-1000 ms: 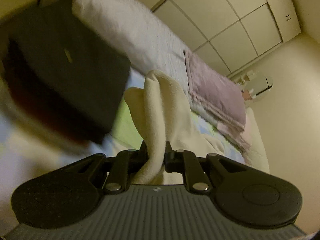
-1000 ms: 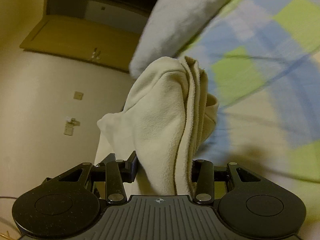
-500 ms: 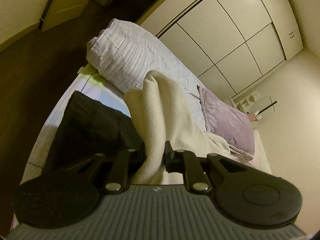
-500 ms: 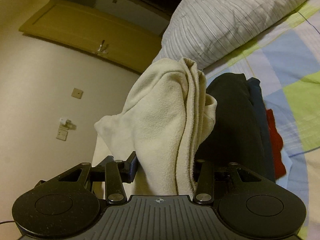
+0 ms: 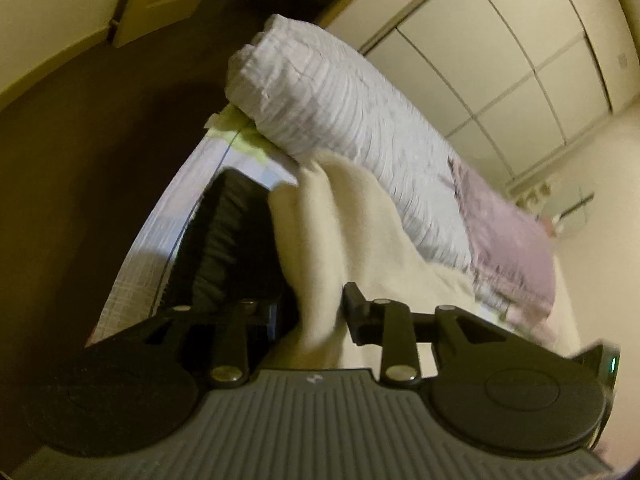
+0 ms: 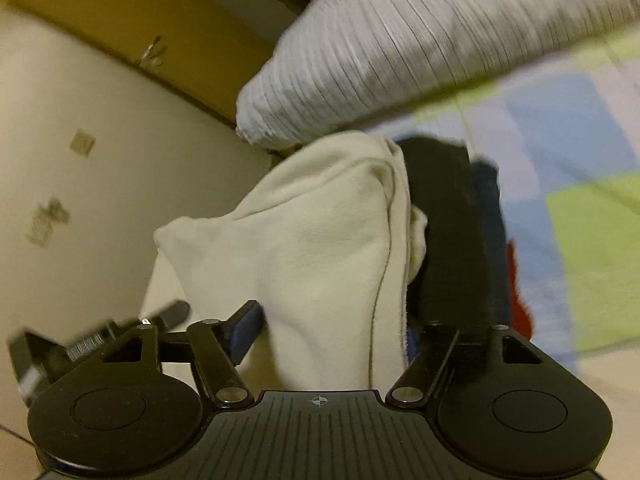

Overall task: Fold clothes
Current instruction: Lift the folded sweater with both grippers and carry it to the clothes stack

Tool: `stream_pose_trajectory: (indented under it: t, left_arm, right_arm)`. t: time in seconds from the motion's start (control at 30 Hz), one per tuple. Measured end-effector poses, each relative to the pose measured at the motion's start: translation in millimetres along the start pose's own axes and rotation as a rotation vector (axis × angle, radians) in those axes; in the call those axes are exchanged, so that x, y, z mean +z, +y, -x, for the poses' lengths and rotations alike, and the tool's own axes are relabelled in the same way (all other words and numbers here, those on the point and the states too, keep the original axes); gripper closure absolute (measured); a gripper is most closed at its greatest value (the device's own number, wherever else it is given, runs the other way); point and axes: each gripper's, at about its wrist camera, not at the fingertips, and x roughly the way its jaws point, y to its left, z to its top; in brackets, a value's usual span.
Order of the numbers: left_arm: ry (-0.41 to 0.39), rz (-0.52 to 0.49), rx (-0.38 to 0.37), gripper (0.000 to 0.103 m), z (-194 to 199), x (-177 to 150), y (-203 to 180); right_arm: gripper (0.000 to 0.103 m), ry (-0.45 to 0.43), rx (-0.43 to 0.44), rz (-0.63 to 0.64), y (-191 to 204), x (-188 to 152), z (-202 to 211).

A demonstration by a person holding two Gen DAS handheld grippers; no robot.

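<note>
Left claw: clenched on a bunched fold of the cream fleece garment, which rises out of the jaws and runs forward and to the right.
Right claw: jaws stand wider apart, yet the same cream fleece garment fills the gap, so I read it as grasping a thicker wad; the far jaw is half hidden by dark cloth, so the squeeze itself I cannot tell.
Cream garment, position: hangs between the two claws, held off the bed, its doubled edge standing up ahead of each claw.
Long axis: spans claw to claw; in each view it climbs away from the jaws toward the pillow.
Just beyond: a stack of folded dark clothes, black on top with navy and red edges showing beside it, lies on the bed close behind the cream cloth; in the left view it sits left of the garment as a black folded pile.
Key relation: my judgement is that the stack lies straight ahead and slightly below the held garment, about equally near both claws.
Farther: blue-and-green checked bedsheet.
Farthest: grey ribbed pillow across the bed's head, a mauve folded blanket past it.
</note>
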Motion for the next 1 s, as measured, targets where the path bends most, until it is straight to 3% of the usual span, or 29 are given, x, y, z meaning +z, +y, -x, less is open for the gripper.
stream_pose_trajectory:
  t: [0.17, 0.27, 0.33, 0.43, 0.47, 0.67, 0.8, 1.0]
  left_arm:
    - [-0.126, -0.069, 0.099, 0.076, 47.0, 9.8, -16.1]
    - [-0.102, -0.214, 0.093, 0.089, 57.8, 5.9, -53.4]
    - [-0.089, -0.304, 0.100, 0.089, 45.4, 3.4, -74.5]
    - [-0.078, -0.383, 0.137, 0.090, 17.0, 1.7, -87.2]
    - [-0.075, -0.388, 0.157, 0.090, 6.4, 1.5, -84.1]
    - [-0.058, -0.426, 0.274, 0.096, -55.0, -0.3, -65.4]
    - [-0.068, -0.416, 0.242, 0.098, -54.9, 3.3, -47.7]
    - [-0.117, -0.366, 0.170, 0.098, 5.5, 4.7, -54.1]
  right_arm:
    - [0.031, -0.156, -0.195, 0.180, 22.1, -7.3, 42.1]
    - [0.032, -0.221, -0.243, 0.259, 35.9, -9.1, 54.1]
    - [0.036, -0.234, -0.258, 0.317, 48.8, -8.8, 51.3]
    - [0.066, -0.233, -0.301, 0.393, 68.0, -6.6, 30.4]
    - [0.069, -0.230, -0.306, 0.397, 70.8, -5.5, 19.3]
    - [0.070, -0.159, -0.396, 0.393, 59.1, -5.3, -47.9]
    - [0.070, -0.137, -0.396, 0.416, 56.9, -2.9, -54.7]
    - [0.070, -0.201, -0.295, 0.389, 66.9, -17.7, 6.5]
